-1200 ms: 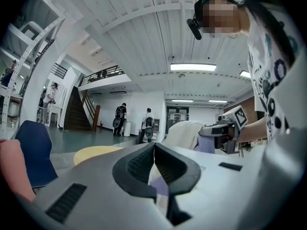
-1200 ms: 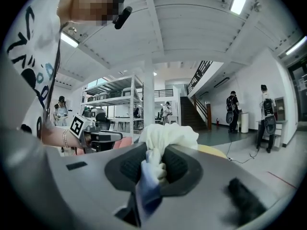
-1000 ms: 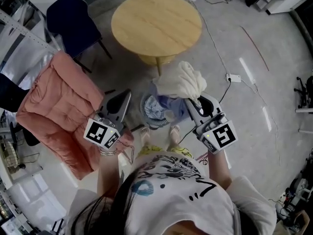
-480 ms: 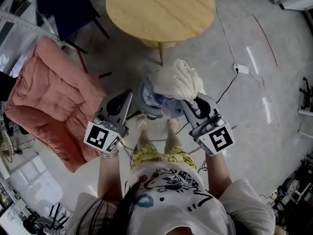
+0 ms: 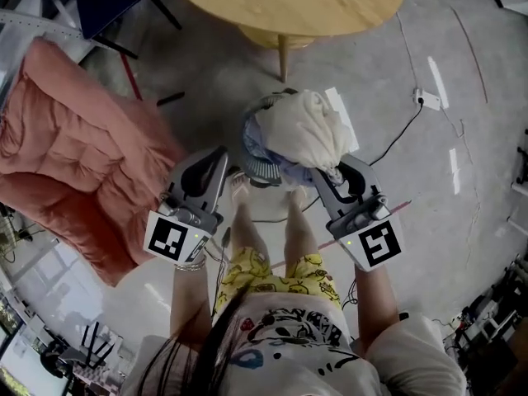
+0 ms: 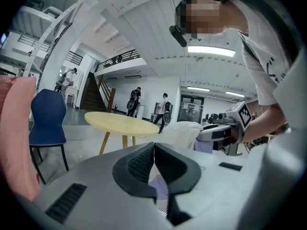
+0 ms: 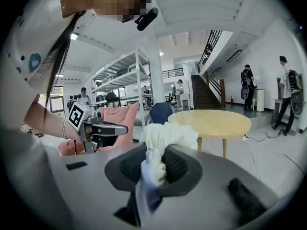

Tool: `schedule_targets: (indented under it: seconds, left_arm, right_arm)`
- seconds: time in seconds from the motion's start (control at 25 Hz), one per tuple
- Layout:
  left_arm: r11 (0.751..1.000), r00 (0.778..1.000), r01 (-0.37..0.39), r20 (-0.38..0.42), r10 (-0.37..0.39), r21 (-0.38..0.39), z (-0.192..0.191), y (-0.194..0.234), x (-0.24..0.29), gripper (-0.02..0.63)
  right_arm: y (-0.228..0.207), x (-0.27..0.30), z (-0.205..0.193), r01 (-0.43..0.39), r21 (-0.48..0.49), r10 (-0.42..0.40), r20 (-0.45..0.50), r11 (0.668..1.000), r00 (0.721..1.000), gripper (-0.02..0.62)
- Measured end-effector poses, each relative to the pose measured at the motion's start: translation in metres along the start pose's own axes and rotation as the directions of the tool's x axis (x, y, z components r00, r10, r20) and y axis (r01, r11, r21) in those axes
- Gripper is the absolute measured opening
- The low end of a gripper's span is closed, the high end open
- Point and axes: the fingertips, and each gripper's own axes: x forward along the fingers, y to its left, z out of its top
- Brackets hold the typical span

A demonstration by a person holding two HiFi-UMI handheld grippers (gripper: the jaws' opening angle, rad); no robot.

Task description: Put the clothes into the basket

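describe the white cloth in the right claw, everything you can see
The white cloth is a soft, cream-white bundle of crumpled, light-looking fabric. The right claw is shut on a pinched fold at its near end; the rest billows out past the jaws. It is held over the basket on the floor.

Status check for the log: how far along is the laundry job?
Done: some bluish fabric seems to lie in the basket already. In hand: the right gripper is clamped on a white cloth above the basket. The left gripper is shut, empty. Left: drop the cloth in.
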Motion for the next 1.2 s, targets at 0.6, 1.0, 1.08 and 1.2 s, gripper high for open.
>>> schedule_targets:
  seconds: [0.6,1.0,1.08,1.2]
  left_arm:
    - [0.994,0.999,-0.033,0.024,0.036,-0.106,-0.103,0.015,0.015,0.012]
    - [0.988,0.997,-0.065,-0.057,0.058,-0.138,-0.167,0.015,0.006,0.012]
    - [0.988,0.995,-0.083,-0.058,0.076,-0.130,-0.179,0.021,0.010,0.012]
    - [0.986,0.996,-0.085,-0.052,0.079,-0.140,-0.194,0.023,0.023,0.012]
  right_arm:
    - [0.002,0.046,-0.131,-0.005,-0.007,0.004,-0.106,1.000,0.994,0.086]
    - [0.009,0.063,-0.199,0.030,0.038,-0.024,-0.145,0.999,0.989,0.086]
    - [0.006,0.068,-0.216,0.038,0.045,-0.030,-0.157,0.998,0.987,0.086]
    - [-0.003,0.072,-0.241,0.053,0.057,-0.042,-0.174,0.997,0.984,0.086]
